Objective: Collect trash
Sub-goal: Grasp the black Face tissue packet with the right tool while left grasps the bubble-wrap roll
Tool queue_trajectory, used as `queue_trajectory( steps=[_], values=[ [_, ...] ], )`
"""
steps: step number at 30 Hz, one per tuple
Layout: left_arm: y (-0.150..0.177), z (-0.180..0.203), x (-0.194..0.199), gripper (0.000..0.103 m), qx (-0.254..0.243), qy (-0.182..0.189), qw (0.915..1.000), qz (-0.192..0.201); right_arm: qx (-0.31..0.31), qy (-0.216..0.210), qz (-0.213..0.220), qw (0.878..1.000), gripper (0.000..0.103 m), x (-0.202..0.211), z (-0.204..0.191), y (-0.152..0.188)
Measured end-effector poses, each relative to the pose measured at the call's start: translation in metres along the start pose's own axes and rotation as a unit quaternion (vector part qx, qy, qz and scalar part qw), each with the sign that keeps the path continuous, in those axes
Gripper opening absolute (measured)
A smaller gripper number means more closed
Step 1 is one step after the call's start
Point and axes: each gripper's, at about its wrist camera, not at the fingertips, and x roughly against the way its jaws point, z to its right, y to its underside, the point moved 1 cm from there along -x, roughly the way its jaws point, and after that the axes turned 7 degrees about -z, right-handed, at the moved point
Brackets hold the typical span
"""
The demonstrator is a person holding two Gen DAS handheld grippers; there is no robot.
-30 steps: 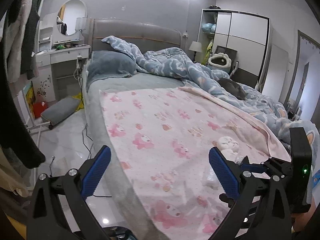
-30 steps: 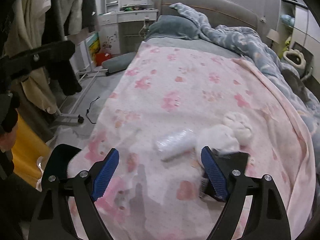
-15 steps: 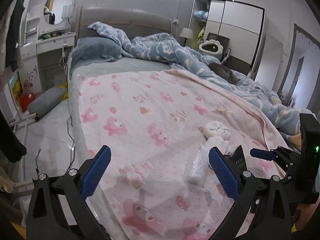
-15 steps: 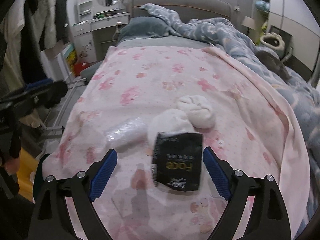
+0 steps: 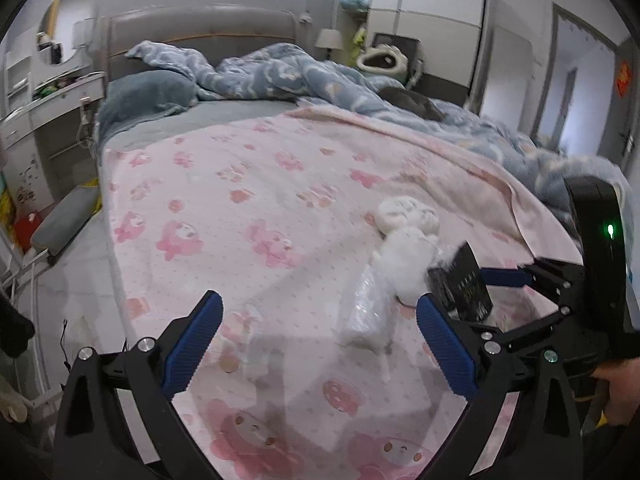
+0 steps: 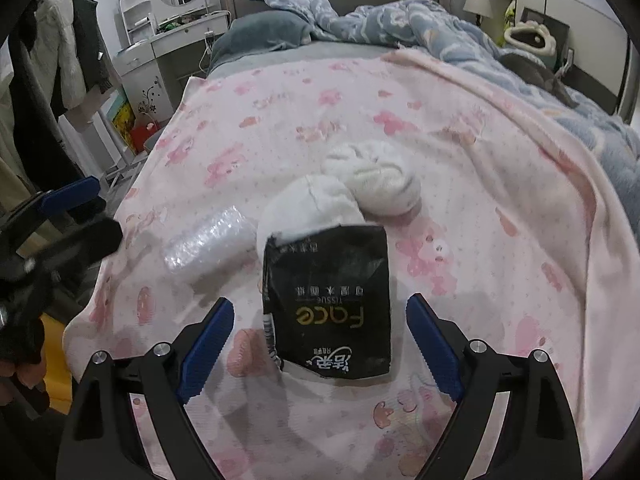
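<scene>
While both grippers hung over the pink blanket (image 6: 460,128), the step in hand looked like the approach. The right gripper (image 6: 320,336), jaws spread and grasping nothing, framed the black tissue packet (image 6: 326,300) at lower centre of its view. The left gripper (image 5: 318,340), also released, faced the clear plastic wrapper (image 5: 366,304) beside a white crumpled wad (image 5: 408,264). Next, each probably needed lowering, then closing.

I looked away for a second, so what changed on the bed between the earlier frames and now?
Both grippers closed in on the trash: the right gripper now frames the black tissue packet, the left gripper nears the clear plastic wrap. Nothing was grasped or released. Both stayed open; packet, wrap and white tissue wads lie unmoved.
</scene>
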Motion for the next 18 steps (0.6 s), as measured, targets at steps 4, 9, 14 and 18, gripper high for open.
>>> queue_trajectory(
  steps=[4,9,14,18],
  values=[
    [0.002,0.008,-0.01,0.098,-0.018,0.017,0.9996,-0.017,0.009,0.002,-0.008,1.0,0.066,-0.003,0.001,0.002],
    [0.004,0.012,-0.019,0.098,-0.022,0.023,0.999,-0.03,0.007,-0.012,-0.007,1.0,0.054,-0.001,0.007,0.005],
    [0.006,0.014,-0.029,0.095,-0.019,0.012,0.9988,-0.043,0.002,-0.025,0.003,1.0,0.053,0.007,0.013,0.007],
    [0.007,0.016,-0.04,0.087,-0.012,0.012,0.9981,-0.059,-0.005,-0.039,0.02,0.999,0.053,0.02,0.021,0.008]
  ],
)
